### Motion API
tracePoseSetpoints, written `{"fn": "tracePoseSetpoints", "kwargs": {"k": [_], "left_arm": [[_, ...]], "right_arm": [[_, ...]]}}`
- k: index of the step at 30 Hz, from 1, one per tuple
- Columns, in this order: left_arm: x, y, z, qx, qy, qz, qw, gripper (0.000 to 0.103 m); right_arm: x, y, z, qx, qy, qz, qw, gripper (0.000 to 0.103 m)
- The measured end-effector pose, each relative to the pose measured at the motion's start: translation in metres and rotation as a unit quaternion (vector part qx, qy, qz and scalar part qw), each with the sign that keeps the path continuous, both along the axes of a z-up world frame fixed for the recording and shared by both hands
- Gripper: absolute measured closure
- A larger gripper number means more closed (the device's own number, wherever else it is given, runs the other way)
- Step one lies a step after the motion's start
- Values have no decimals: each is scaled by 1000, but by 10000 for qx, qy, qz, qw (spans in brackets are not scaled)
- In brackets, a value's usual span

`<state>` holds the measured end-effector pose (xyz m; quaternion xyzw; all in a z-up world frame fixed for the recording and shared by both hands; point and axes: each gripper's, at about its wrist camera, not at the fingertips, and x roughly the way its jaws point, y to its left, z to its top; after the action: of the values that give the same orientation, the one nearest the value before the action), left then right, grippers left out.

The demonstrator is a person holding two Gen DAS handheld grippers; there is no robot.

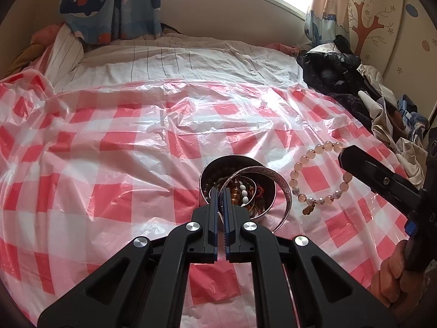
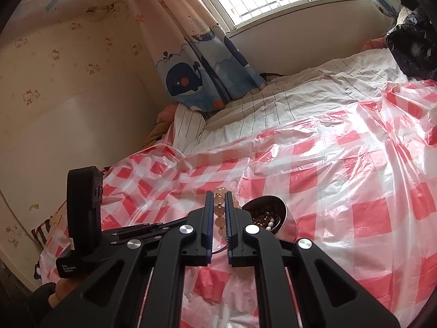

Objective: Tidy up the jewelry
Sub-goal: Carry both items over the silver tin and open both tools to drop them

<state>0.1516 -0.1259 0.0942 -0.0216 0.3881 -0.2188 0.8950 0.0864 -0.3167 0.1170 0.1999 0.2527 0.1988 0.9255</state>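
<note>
On the red-checked sheet (image 1: 114,142) sits a small round tin (image 1: 215,164), already full of beads. Over the tin hangs the left gripper (image 1: 220,191), closed tight on a thin silver bangle (image 1: 281,188). Beside it, near the right edge, hangs the right gripper (image 1: 344,155), pinched on a pink bead bracelet (image 1: 306,161). Seen again from the right wrist: right gripper (image 2: 219,195) with fat pink beads (image 2: 219,210) squeezed between its two fingers, tin (image 2: 284,213) just to its right.

Looks like the carry step: both pieces picked up, neither in the tin yet. Most of the bangle hangs out over the tin's rim, and the bracelet dangles off to the side.

Next, probably: bring each piece right over the tin's mouth, go low, then let go. One at a time seems safest, since the mouth is small. Bangle may need tipping flat, or may catch on the rim.
</note>
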Motion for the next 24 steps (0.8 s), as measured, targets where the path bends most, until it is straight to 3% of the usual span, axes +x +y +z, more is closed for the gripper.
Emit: {"fn": "tracePoseSetpoints", "kwargs": {"k": [13, 15, 16, 19, 24], "left_arm": [[41, -26, -23, 53, 207, -183, 9996, 99], [53, -30, -36, 287, 441, -201, 9984, 98], [54, -29, -38, 346, 430, -175, 9983, 98], [52, -18, -34, 344, 340, -68, 9988, 95], [47, 1, -19, 237, 269, 139, 9993, 89]], "right_arm": [[32, 7, -4, -309, 8, 21, 9995, 95], [47, 12, -16, -428, 272, 129, 9986, 94], [60, 16, -29, -466, 643, 272, 9965, 94], [75, 15, -54, -480, 1128, 223, 9922, 93], [67, 11, -49, -584, 1028, 94, 9929, 92]]}}
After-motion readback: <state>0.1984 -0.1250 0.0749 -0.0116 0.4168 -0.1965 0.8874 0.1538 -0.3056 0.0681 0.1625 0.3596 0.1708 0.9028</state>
